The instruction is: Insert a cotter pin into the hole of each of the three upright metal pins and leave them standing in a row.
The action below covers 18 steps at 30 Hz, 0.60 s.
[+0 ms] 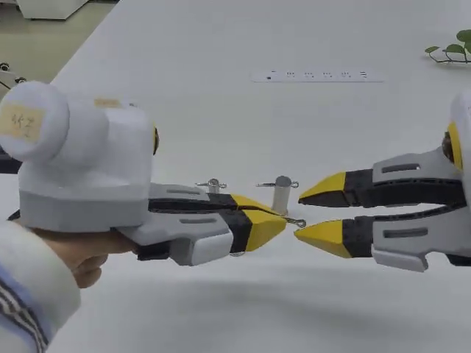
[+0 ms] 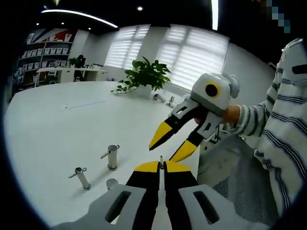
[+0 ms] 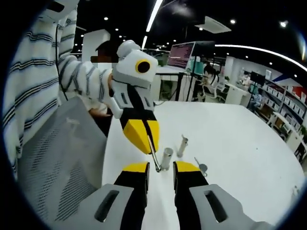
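Observation:
My left gripper (image 1: 274,223) is shut on a thin cotter pin (image 1: 296,221), whose tip pokes out past the yellow jaw tips (image 2: 161,162). My right gripper (image 1: 298,215) faces it from the right, open, its tips just above and below the cotter pin's end. In the right gripper view the cotter pin (image 3: 153,152) reaches down between my open right gripper (image 3: 160,168) jaws. Two upright metal pins (image 1: 282,194) (image 1: 213,185) stand behind on the white table, each with a cotter pin through its top. A third pin (image 2: 112,183) sits close beside the left jaws.
A white power strip (image 1: 316,76) lies far back on the table (image 1: 221,88). A potted plant's leaves (image 1: 450,50) show at the far right edge. A person's striped sleeve (image 2: 283,124) holds the right gripper (image 2: 184,129). A grey mesh surface (image 3: 57,153) lies off the table's near side.

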Motion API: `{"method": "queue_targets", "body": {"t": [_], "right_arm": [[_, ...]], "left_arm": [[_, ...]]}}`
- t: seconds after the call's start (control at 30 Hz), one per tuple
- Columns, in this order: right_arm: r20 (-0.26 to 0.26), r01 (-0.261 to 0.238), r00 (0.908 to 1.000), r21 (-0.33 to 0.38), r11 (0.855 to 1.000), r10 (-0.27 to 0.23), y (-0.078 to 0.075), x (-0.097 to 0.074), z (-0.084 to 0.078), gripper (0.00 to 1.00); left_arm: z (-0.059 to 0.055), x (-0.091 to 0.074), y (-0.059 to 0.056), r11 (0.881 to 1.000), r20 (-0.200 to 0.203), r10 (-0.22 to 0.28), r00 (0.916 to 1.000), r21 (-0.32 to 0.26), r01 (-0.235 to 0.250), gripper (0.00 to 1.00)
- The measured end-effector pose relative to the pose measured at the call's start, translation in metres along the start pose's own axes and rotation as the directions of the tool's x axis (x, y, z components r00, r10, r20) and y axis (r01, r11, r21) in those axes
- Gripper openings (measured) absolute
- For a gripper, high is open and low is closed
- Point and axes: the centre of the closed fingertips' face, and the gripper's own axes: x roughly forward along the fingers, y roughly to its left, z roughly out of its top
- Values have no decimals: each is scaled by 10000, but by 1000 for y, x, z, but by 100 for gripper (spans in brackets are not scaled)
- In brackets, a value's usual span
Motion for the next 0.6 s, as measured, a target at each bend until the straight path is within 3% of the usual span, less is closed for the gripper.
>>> {"method": "queue_targets", "body": {"t": [0.07, 0.2, 0.4, 0.6], "right_arm": [[-121, -248, 9996, 50, 9997, 249, 5, 1, -2, 21], [-218, -663, 9975, 121, 9977, 665, 14, 1, -5, 13], [-483, -1099, 9928, -29, 9939, 1097, 24, -1, -12, 7], [-692, -1790, 9814, 79, 9838, 1791, 38, -2, -15, 6]], "left_arm": [[3, 1, -2, 9998, 127, -57, 9999, 185, 55, 0], [5, 3, -8, 9923, 233, -307, 9993, 1207, 277, 0], [-5, 4, -16, 9843, -179, -696, 9974, 1616, 716, 0], [-15, 3, -21, 9723, -556, -1080, 9926, 2025, 1172, 0]]}}
